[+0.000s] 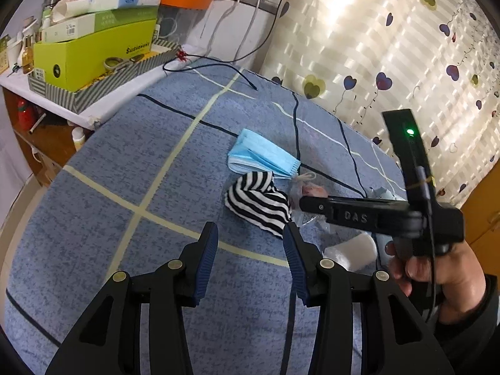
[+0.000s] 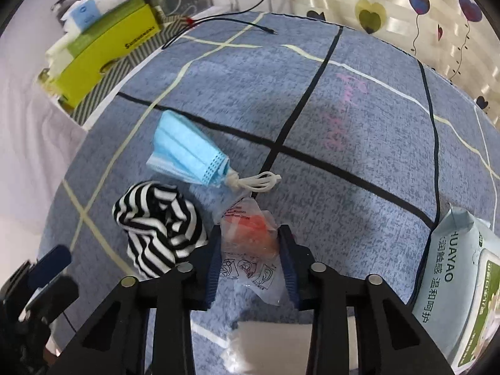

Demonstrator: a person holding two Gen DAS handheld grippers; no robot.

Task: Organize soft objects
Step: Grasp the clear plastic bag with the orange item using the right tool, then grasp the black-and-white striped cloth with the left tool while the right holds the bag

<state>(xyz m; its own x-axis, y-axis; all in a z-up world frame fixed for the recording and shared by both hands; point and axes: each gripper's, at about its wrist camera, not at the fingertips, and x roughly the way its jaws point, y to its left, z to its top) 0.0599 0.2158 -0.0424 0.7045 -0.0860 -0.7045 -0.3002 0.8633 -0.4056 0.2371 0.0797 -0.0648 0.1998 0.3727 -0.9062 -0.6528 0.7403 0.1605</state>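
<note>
The right gripper (image 2: pixel 250 250) squeezes the crinkly plastic bag (image 2: pixel 247 243) between its fingers, which may slip out, while the left gripper (image 1: pixel 250 250) hangs open and empty.

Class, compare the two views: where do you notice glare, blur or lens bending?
Left wrist view: sunlight glares on the heart-patterned curtain; straight lines on the blue checked bedsheet bow. Right wrist view: the yellow-green cardboard box at the edge is smeared; the striped black-and-white cloth stays sharp.

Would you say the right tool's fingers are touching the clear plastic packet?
Touching. The right wrist view shows the right tool with both fingers against the clear plastic packet, which fills the gap between them.
</note>
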